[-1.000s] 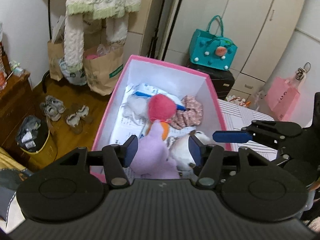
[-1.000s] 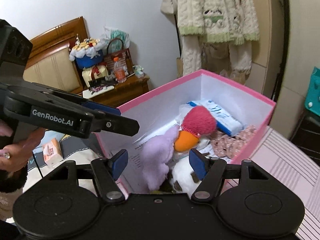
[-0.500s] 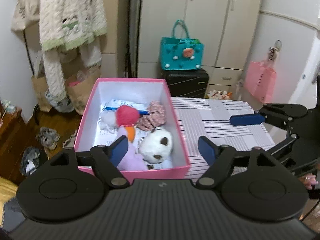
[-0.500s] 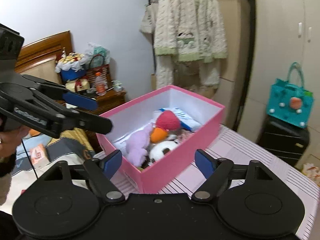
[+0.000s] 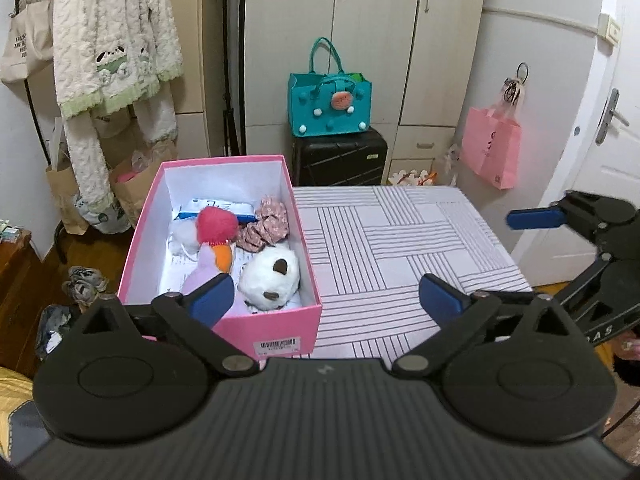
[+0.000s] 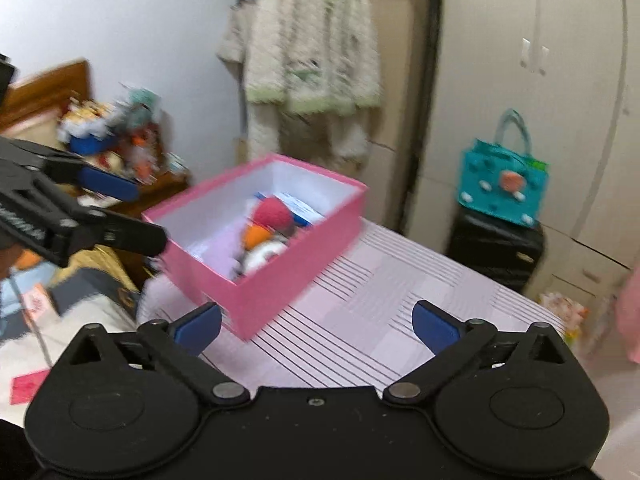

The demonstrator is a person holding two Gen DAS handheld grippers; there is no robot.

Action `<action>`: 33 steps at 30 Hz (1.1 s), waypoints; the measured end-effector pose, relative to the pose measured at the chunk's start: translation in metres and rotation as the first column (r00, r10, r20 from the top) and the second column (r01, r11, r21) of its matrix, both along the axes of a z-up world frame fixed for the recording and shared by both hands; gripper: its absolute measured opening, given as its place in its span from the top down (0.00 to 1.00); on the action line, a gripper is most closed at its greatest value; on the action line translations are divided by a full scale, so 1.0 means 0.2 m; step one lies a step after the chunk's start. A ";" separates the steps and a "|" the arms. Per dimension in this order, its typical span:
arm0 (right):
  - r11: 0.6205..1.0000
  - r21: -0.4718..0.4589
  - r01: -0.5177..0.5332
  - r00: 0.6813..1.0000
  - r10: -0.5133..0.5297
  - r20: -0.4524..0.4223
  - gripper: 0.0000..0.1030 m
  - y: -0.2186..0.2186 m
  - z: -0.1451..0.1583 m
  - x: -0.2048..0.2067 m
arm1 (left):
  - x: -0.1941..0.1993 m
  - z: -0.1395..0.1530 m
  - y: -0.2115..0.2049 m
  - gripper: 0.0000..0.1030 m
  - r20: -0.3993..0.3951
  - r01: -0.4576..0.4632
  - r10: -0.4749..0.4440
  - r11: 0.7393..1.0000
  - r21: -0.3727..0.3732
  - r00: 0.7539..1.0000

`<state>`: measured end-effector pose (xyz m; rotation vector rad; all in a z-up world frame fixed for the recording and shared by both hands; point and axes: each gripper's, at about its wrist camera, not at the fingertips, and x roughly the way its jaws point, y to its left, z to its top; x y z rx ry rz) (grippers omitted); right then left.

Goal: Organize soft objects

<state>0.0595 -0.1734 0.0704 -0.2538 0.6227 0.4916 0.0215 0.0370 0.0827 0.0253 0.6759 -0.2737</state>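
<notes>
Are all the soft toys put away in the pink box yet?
Looks nearly finished. The white plush, the purple bird toy and the scrunchie lie inside the pink box. The left gripper and right gripper are open and hold nothing. The striped table shows nothing left.

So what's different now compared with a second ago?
Both tongs, left and right, pulled back from the pink box and opened wider, holding nothing. The plush toys stayed in the box on the striped table.
</notes>
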 end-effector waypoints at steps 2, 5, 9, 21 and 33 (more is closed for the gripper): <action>0.999 -0.047 0.026 1.000 -0.026 0.004 0.00 0.00 0.00 -0.02 | -0.01 0.00 -0.04 0.00 -0.002 -0.021 0.021 0.998 0.055 1.000; 0.995 -0.039 0.094 0.995 -0.092 0.050 0.00 -0.02 0.00 -0.07 | -0.02 -0.02 -0.08 0.00 -0.001 -0.058 0.059 0.993 0.100 0.998; 0.986 0.009 0.168 0.985 -0.168 0.031 0.00 -0.07 -0.02 -0.12 | -0.03 -0.04 -0.11 0.00 -0.024 -0.087 0.090 0.989 0.121 0.996; 0.936 0.153 0.316 0.943 -0.328 0.063 0.00 -0.14 -0.08 -0.24 | -0.07 -0.15 -0.15 0.00 0.017 -0.145 0.144 0.981 0.129 0.989; 0.921 0.163 0.355 0.916 -0.377 0.139 0.00 -0.16 -0.19 -0.31 | -0.13 -0.25 -0.12 0.00 0.085 -0.135 0.131 0.990 0.040 0.988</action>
